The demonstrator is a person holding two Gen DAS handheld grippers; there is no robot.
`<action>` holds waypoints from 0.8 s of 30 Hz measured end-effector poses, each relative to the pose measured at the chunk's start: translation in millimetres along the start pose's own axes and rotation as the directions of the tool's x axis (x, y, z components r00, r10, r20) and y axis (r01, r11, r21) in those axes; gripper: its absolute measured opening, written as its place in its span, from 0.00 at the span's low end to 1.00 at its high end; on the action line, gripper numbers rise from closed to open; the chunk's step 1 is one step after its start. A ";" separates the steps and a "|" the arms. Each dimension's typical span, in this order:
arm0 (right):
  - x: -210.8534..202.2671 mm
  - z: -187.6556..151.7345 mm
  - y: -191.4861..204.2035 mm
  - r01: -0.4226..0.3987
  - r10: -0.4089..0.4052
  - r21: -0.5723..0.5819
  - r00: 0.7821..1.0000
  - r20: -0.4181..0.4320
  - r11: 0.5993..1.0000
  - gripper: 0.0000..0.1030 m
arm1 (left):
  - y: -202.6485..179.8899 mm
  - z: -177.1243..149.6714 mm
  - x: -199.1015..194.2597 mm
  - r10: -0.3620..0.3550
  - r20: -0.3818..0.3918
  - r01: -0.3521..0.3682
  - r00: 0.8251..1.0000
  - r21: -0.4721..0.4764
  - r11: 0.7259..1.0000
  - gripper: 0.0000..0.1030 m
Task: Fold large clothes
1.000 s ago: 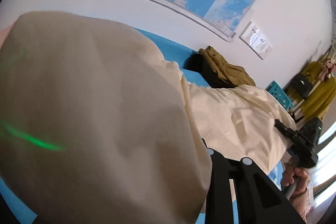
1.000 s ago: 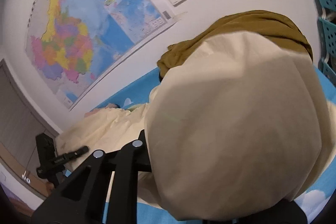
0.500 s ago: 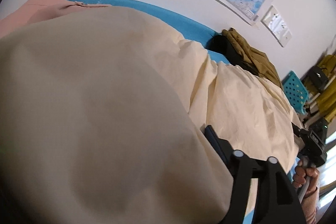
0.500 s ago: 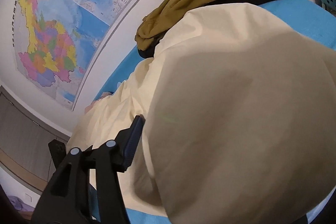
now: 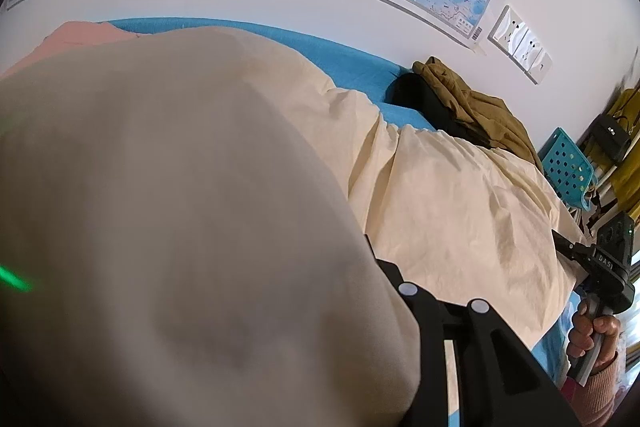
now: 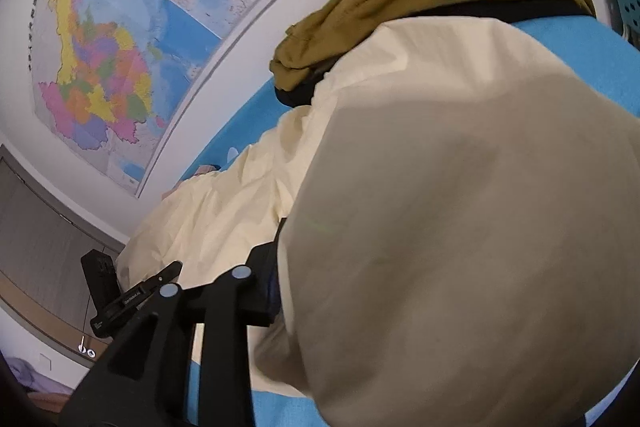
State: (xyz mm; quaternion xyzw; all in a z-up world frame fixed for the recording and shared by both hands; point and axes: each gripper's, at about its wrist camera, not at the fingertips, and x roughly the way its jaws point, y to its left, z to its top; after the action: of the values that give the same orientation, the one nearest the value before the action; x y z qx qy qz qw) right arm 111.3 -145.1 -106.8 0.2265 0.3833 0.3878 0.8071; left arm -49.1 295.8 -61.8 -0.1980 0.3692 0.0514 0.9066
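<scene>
A large cream garment lies spread across the blue bed. One end of it billows over my left gripper and hides all but one black finger. Its jaws are closing with the cloth between them. In the right wrist view the other end of the cream garment drapes over my right gripper, whose jaws are also closing with cloth between them. Each view shows the other gripper at the garment's far edge: the right gripper in a hand, and the left gripper.
An olive garment on something black is heaped against the wall at the bed's far side. A pink garment lies at the left end. A teal perforated crate stands past the bed. Maps and sockets hang on the white wall.
Both views have tipped downward and the raised cream cloth has sunk closer to the bed. More of the garment now lies spread between the two grippers.
</scene>
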 end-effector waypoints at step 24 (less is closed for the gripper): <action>-19.5 4.7 37.2 -0.034 0.038 -0.078 0.998 0.040 0.996 0.15 | -20.5 8.9 -14.3 0.011 0.042 -0.015 0.999 0.084 0.996 0.28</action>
State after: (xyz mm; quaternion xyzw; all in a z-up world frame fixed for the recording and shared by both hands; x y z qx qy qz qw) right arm 90.3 -138.8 -70.7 0.2101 0.3470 0.4120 0.8159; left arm -48.8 281.3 -39.6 -0.1558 0.3535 0.0458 0.9212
